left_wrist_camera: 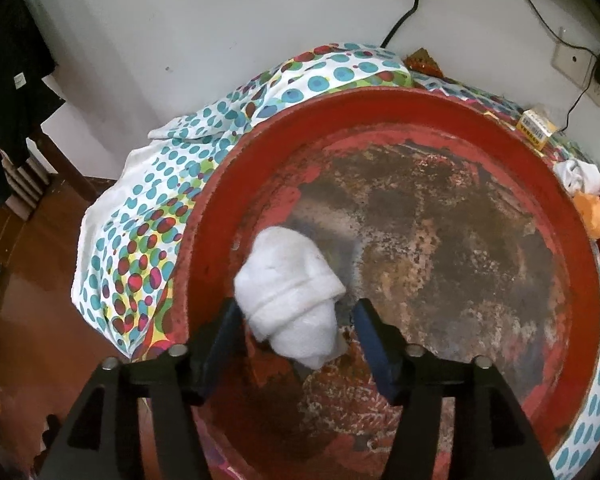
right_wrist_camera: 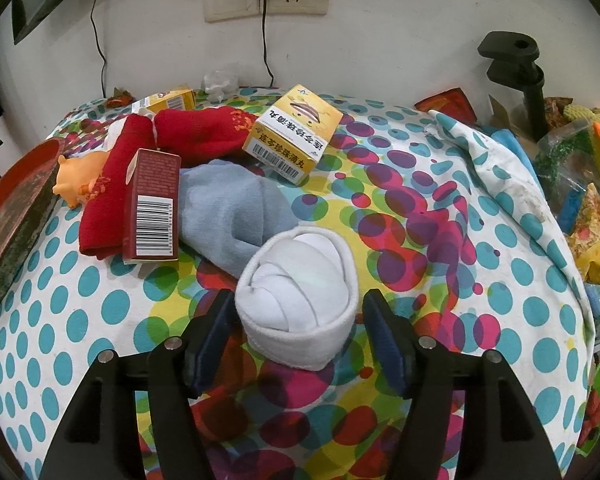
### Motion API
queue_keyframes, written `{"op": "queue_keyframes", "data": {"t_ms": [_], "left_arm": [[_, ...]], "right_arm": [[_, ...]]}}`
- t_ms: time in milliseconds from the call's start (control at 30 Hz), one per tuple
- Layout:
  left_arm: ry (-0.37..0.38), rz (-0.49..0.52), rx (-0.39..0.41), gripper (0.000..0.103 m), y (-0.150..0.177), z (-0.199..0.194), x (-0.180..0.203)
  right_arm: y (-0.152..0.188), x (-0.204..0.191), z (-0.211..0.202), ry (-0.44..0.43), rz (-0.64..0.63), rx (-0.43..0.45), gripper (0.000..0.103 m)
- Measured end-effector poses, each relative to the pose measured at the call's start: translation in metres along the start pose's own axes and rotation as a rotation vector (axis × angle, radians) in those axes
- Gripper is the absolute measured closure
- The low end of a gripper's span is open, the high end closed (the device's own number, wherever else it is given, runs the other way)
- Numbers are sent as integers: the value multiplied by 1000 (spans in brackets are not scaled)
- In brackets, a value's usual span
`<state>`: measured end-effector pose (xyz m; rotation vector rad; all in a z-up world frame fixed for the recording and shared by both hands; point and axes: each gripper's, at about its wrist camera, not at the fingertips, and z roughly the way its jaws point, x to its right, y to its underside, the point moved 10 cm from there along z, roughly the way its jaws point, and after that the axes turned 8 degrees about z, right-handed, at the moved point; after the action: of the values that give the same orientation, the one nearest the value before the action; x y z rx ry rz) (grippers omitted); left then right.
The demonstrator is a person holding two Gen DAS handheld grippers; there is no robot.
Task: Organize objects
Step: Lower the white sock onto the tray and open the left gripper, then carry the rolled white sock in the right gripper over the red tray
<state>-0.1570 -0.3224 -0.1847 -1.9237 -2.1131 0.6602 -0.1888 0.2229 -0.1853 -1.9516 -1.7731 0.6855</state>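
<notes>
Spotty cloth [right_wrist_camera: 100, 308] covers the table. Left claw [left_wrist_camera: 296, 312] stands wide around a white sock [left_wrist_camera: 290, 300] in the red tray [left_wrist_camera: 420, 108]. Right claw [right_wrist_camera: 298, 306] stands wide around another sock ball [right_wrist_camera: 300, 292].

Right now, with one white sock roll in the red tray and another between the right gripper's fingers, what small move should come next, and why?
Probably close the right gripper on the white sock roll. Its jaws stand open on either side of the roll, not pressing it, and the roll lies on the dotted cloth. The left gripper is open, its own sock roll in the red tray.
</notes>
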Motion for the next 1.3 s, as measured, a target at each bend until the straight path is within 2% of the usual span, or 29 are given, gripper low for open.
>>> {"op": "queue_keyframes", "data": {"t_ms": [67, 233, 367, 533, 600, 767, 867, 900, 933, 1133, 1300], "left_arm": [[19, -8, 7, 40, 1, -4, 0], [-12, 6, 29, 40, 3, -25, 1], [-32, -2, 63, 40, 9, -47, 13], [-17, -16, 115, 40, 23, -72, 42], [-17, 18, 139, 40, 29, -80, 57], [-104, 145, 186, 40, 39, -97, 78], [-140, 180, 217, 40, 42, -104, 80], [-140, 186, 222, 40, 43, -105, 81], [-133, 190, 222, 40, 44, -106, 81], [-35, 157, 229, 40, 46, -107, 83], [-35, 150, 238, 40, 49, -107, 72]], "right_arm": [[0, 0, 0, 0, 0, 0, 39], [0, 0, 0, -1, -1, 0, 39], [0, 0, 0, -1, -1, 0, 39], [0, 1, 0, -3, 2, 0, 39], [-1, 1, 0, 0, 5, 4, 46], [1, 3, -5, -14, 22, 11, 47], [2, 6, -8, 7, 35, 19, 50], [2, 5, -9, 2, 38, 20, 63], [4, 4, -8, -9, 46, 13, 63], [6, -2, -14, 55, 42, 32, 63], [7, -3, -29, 75, 85, 58, 63]]}}
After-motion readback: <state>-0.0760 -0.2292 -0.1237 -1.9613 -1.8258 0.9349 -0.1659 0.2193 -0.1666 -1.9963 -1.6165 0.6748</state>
